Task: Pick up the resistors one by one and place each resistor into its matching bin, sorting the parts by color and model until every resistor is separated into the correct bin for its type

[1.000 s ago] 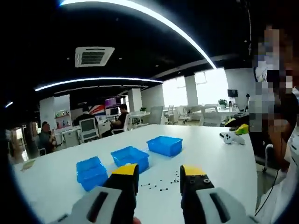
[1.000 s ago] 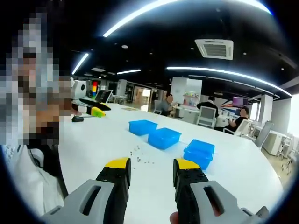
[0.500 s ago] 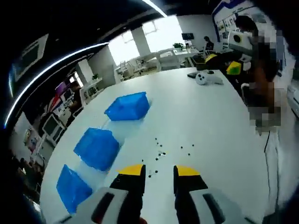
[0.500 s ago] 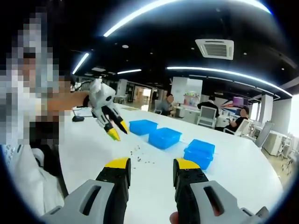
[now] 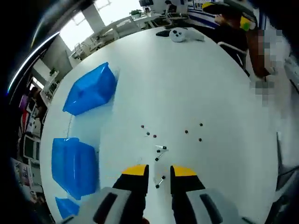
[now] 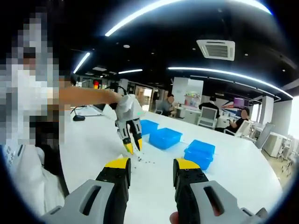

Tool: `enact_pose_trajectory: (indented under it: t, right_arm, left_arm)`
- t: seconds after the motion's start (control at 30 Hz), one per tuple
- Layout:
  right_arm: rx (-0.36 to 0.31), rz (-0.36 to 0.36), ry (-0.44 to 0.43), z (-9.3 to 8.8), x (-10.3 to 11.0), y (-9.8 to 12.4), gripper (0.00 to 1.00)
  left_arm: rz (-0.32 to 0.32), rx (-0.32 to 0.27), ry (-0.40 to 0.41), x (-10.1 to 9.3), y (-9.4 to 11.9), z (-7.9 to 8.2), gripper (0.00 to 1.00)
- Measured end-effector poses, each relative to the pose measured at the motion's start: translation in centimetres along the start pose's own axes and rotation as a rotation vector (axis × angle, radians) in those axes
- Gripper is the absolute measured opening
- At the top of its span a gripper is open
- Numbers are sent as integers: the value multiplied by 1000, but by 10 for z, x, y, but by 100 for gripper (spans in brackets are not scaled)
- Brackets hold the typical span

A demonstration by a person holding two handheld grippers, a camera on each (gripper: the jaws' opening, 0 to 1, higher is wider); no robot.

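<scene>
Picking step: left claw (image 5: 159, 171), parted and empty, hangs over a resistor (image 5: 160, 182) on the counter (image 5: 224, 93); next, lower and pinch. Right claw (image 6: 152, 163) open, idle.

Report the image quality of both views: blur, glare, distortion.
Left gripper view: strong fisheye curve bends the white table; blue plastic bins smear with motion blur at the edge, small dark resistors stay fairly sharp. Right gripper view: ceiling light strips glare brightly, room dim, the left tool crisp above the table.
</scene>
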State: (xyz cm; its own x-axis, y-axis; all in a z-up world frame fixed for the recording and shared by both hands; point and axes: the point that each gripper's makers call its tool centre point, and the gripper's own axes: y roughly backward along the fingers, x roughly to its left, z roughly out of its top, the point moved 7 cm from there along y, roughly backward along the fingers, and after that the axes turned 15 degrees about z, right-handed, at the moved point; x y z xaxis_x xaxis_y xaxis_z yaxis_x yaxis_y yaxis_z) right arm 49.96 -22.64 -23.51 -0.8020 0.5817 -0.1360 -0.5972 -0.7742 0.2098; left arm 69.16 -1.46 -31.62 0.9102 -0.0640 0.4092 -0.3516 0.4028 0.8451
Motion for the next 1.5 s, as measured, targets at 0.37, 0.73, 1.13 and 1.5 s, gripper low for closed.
enact_pose_trajectory:
  t: [0.37, 0.73, 1.13, 1.5]
  right_arm:
    - [3, -3, 7, 0, -1, 2, 38]
    - [12, -6, 12, 0, -1, 2, 38]
    - [10, -2, 14, 2, 0, 1, 38]
    - [15, 7, 7, 0, 0, -3, 38]
  left_arm:
    - [-116, 76, -44, 7, -22, 8, 13]
    - [-176, 192, 246, 11, -24, 3, 5]
    - [-31, 18, 361, 12, 35, -4, 4]
    - [185, -304, 608, -43, 122, -60, 4]
